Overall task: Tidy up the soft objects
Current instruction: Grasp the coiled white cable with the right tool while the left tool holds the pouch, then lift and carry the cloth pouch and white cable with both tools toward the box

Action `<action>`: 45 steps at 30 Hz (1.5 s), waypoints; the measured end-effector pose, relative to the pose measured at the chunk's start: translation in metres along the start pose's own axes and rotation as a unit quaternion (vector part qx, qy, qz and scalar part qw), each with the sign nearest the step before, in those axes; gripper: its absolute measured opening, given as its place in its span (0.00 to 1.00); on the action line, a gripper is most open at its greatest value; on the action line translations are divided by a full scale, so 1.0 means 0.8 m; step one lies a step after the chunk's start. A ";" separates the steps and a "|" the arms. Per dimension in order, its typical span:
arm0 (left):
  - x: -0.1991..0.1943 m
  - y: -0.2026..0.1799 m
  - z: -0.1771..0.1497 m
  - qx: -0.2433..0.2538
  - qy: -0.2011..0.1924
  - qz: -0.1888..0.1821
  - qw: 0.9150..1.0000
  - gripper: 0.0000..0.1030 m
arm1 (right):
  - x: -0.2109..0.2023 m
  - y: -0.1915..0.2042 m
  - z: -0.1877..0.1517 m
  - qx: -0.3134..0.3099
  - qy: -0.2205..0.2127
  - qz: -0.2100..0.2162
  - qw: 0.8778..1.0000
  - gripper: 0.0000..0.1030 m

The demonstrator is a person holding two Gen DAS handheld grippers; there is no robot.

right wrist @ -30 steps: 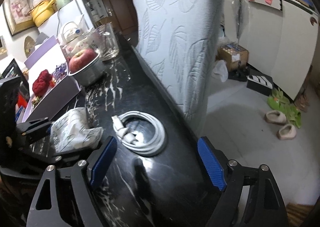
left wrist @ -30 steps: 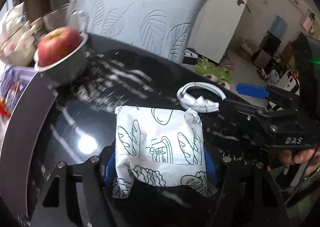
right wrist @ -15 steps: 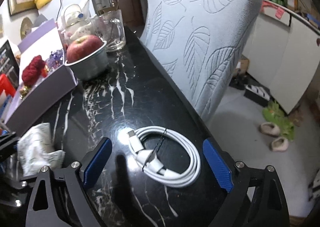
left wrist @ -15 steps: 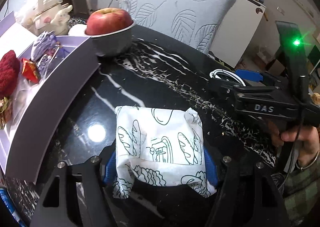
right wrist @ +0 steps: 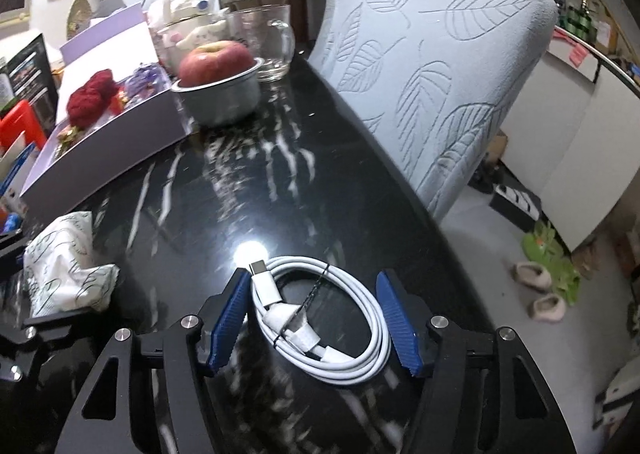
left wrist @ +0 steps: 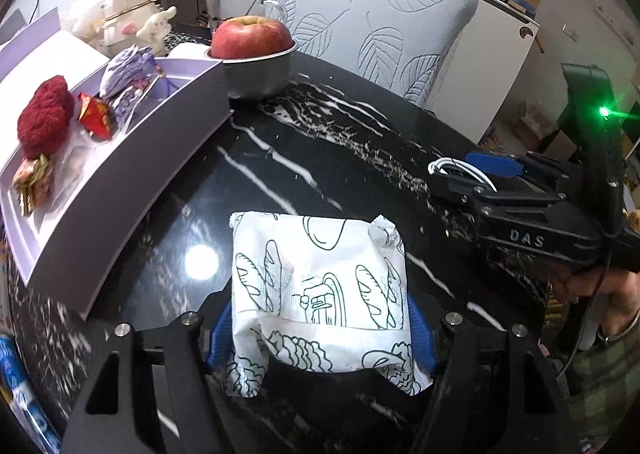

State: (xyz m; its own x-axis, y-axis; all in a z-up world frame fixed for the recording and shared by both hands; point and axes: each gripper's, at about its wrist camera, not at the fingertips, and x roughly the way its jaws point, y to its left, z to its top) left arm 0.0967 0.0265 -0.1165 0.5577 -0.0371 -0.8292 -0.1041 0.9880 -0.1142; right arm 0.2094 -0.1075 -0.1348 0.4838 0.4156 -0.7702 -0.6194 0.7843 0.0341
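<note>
My left gripper (left wrist: 320,334) is shut on a white printed paper bag (left wrist: 320,286) and holds it over the black marble table (left wrist: 328,149). The bag also shows at the left of the right wrist view (right wrist: 68,266). My right gripper (right wrist: 316,322) has its blue pads on either side of a coiled white cable (right wrist: 324,318) that lies on the table; the pads look close to the coil, touching it or nearly so. The right gripper also shows in the left wrist view (left wrist: 496,169). An open lilac box (left wrist: 120,157) at the left holds a red woolly item (left wrist: 42,117) and small wrapped things.
A metal bowl with a red apple (left wrist: 252,37) stands behind the box, with a glass mug (right wrist: 268,37) and a white plush toy (left wrist: 128,13) further back. A pale leaf-patterned chair back (right wrist: 432,65) rises along the table's right edge.
The left gripper has carried the bag leftward toward the lilac box. The right gripper has moved forward over the cable and its pads have closed in around the coil.
</note>
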 end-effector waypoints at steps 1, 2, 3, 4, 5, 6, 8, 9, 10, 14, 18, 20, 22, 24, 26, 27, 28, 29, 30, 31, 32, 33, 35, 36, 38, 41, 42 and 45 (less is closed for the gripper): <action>-0.002 0.000 -0.003 -0.002 0.000 0.000 1.000 0.68 | -0.005 0.005 -0.006 -0.002 0.000 0.004 1.000 0.62; -0.004 0.000 -0.007 -0.004 0.000 -0.001 1.000 0.68 | -0.007 0.007 -0.009 -0.002 0.000 0.007 1.000 0.62; -0.007 0.000 -0.011 -0.005 -0.001 0.000 1.000 0.68 | -0.009 0.011 -0.011 -0.003 0.000 0.010 1.000 0.61; -0.009 0.000 -0.014 -0.006 -0.002 0.002 1.000 0.68 | -0.013 0.014 -0.015 -0.004 -0.001 0.014 1.000 0.60; -0.012 -0.001 -0.018 -0.005 -0.003 0.004 1.000 0.68 | -0.018 0.018 -0.019 -0.005 -0.002 0.017 1.000 0.60; -0.016 -0.001 -0.023 -0.005 -0.003 0.007 1.000 0.68 | -0.021 0.022 -0.022 -0.006 -0.003 0.019 1.000 0.59; -0.020 0.000 -0.030 -0.005 -0.003 0.008 1.000 0.68 | -0.028 0.030 -0.029 -0.011 -0.004 0.024 1.000 0.57; -0.023 0.001 -0.035 -0.007 -0.002 0.009 1.000 0.68 | -0.031 0.034 -0.032 -0.014 -0.005 0.027 1.000 0.54; -0.024 0.002 -0.037 -0.008 -0.001 0.009 1.000 0.68 | -0.034 0.038 -0.034 -0.016 -0.006 0.031 0.999 0.53; -0.028 0.007 -0.047 -0.017 0.002 0.009 1.000 0.68 | -0.043 0.048 -0.044 -0.017 -0.005 0.045 0.999 0.53; -0.029 0.011 -0.054 -0.021 0.002 0.003 1.000 0.68 | -0.046 0.048 -0.049 -0.015 -0.001 0.056 0.998 0.69; -0.029 0.010 -0.055 -0.017 0.001 0.002 1.000 0.68 | -0.046 0.047 -0.053 -0.016 0.002 0.052 0.999 0.70; -0.030 0.009 -0.054 -0.015 0.001 0.001 1.000 0.68 | -0.047 0.048 -0.057 -0.023 0.000 0.047 0.999 0.73; -0.029 0.009 -0.053 -0.013 0.001 0.000 1.000 0.68 | -0.049 0.048 -0.061 -0.030 0.000 0.041 0.999 0.74; -0.029 0.009 -0.054 -0.012 0.002 -0.001 1.000 0.68 | -0.051 0.049 -0.065 -0.042 0.002 0.039 0.998 0.78; -0.029 0.009 -0.053 -0.013 0.002 -0.003 1.000 0.68 | -0.052 0.049 -0.068 -0.048 0.003 0.040 0.998 0.82; -0.028 0.009 -0.053 -0.013 0.002 -0.003 1.000 0.68 | -0.052 0.050 -0.070 -0.055 0.004 0.039 0.998 0.84; -0.028 0.009 -0.053 -0.013 0.001 -0.003 1.000 0.68 | -0.052 0.052 -0.072 -0.062 0.002 0.036 0.997 0.84; -0.027 0.009 -0.053 -0.013 0.001 -0.003 1.000 0.68 | -0.052 0.052 -0.073 -0.067 0.001 0.033 0.997 0.82; -0.027 0.008 -0.053 -0.012 0.001 -0.003 1.000 0.68 | -0.053 0.053 -0.074 -0.070 -0.003 0.029 0.997 0.77; -0.027 0.007 -0.053 -0.011 0.001 -0.001 1.000 0.68 | -0.055 0.053 -0.073 -0.067 -0.012 0.029 0.997 0.56; -0.027 0.006 -0.053 -0.009 0.000 0.000 1.000 0.68 | -0.056 0.052 -0.072 -0.064 -0.010 0.028 0.998 0.57; -0.027 0.006 -0.053 -0.009 0.000 0.000 1.000 0.68 | -0.055 0.054 -0.071 -0.069 -0.006 0.026 0.997 0.56; -0.027 0.006 -0.053 -0.010 0.000 0.000 1.000 0.68 | -0.055 0.054 -0.071 -0.070 -0.005 0.026 0.997 0.56; -0.027 0.007 -0.053 -0.011 0.000 0.000 1.000 0.68 | -0.056 0.053 -0.071 -0.069 -0.006 0.027 0.997 0.55; -0.027 0.007 -0.053 -0.010 0.001 0.001 1.000 0.68 | -0.056 0.053 -0.072 -0.064 -0.008 0.029 0.998 0.55; -0.027 0.006 -0.053 -0.009 0.001 0.002 1.000 0.68 | -0.057 0.051 -0.072 -0.060 -0.010 0.032 0.998 0.55; -0.028 0.005 -0.053 -0.008 0.002 0.001 1.000 0.68 | -0.060 0.047 -0.071 -0.046 -0.011 0.043 0.998 0.55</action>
State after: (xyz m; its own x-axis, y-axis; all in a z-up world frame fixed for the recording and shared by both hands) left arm 0.0487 0.0251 -0.1218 0.5539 -0.0354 -0.8319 -0.1184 0.9856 -0.1208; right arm 0.1279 -0.1240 -0.1330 0.4394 0.4894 -0.7533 -0.7130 0.7001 0.0388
